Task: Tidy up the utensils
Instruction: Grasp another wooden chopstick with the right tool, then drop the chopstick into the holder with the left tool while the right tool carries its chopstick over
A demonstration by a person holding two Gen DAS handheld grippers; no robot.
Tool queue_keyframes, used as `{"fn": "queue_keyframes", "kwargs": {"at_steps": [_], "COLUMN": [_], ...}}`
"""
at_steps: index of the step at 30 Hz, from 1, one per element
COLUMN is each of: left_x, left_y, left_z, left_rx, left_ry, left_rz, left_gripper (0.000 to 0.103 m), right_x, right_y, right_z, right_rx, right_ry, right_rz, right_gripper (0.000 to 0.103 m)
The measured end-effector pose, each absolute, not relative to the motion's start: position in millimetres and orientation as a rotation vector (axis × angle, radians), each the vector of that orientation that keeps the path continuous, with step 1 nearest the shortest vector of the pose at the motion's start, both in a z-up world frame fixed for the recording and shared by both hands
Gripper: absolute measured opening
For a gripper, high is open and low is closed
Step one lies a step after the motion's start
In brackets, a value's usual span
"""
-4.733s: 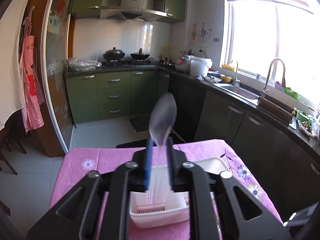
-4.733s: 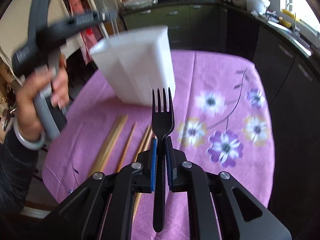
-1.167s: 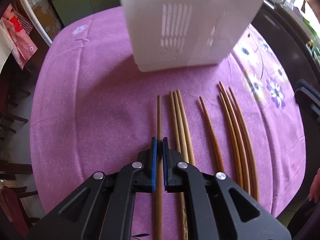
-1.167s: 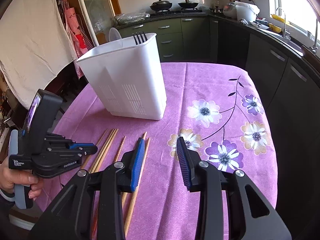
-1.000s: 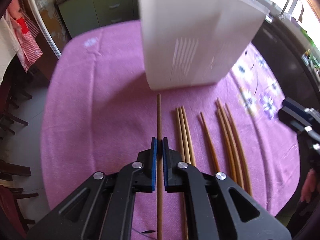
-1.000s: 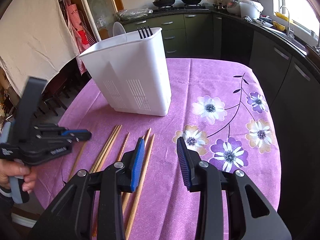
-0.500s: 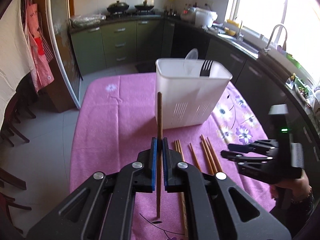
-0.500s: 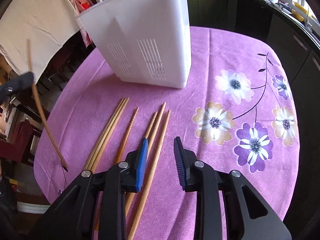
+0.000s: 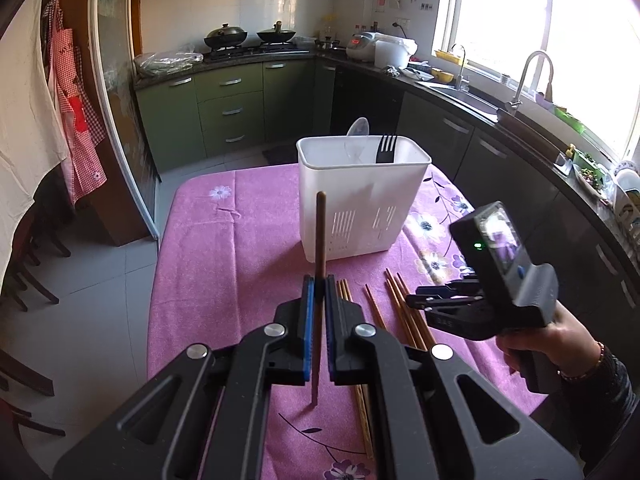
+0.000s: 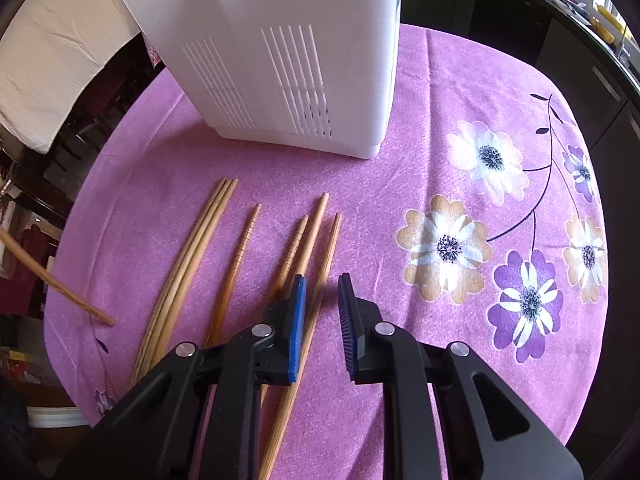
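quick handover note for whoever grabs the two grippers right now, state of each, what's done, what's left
Left hand-held gripper: shut on one chopstick, lifted off the cloth.
Right hand-held gripper: jaws closing around the rightmost loose chopstick, pads not yet pressing on it.
White caddy stands on the purple tablecloth.
Done: fork and clear spoon are in the caddy.
Left: the held chopstick and seven more on the cloth.

Red checked apron hanging; two woks; rice cooker
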State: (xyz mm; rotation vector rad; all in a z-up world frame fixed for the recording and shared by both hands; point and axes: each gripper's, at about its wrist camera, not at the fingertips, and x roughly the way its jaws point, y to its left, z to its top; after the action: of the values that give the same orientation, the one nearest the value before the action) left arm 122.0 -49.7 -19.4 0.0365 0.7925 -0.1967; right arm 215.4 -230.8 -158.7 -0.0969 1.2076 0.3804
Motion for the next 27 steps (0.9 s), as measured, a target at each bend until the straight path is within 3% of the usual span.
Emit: {"fn": "queue_keyframes", "kwargs": {"at_steps": [10, 21, 27], "left_x": [118.1, 117.2, 114.5], "left_y": [-47.6, -45.9, -42.7], "left_z": [-18.5, -17.6, -18.3], "left_rx": [0.047, 0.054, 0.056], "left_ry": [0.784, 0.783, 0.778], "left_rz": [-0.197, -0.196, -0.19], "left_gripper": [0.005, 0.005, 0.005], "right_x": [226.1, 179.1, 127.2], "right_y": [-222.9, -262.8, -285.8], "right_z": [-152.7, -32.0, 5.3], "right_rx": [-0.112, 0.003, 0.013], "right_ry": [1.169, 0.833, 0.724], "right_rz": [0.35, 0.38, 0.396], "right_gripper": [0.007, 0.006, 0.006]}}
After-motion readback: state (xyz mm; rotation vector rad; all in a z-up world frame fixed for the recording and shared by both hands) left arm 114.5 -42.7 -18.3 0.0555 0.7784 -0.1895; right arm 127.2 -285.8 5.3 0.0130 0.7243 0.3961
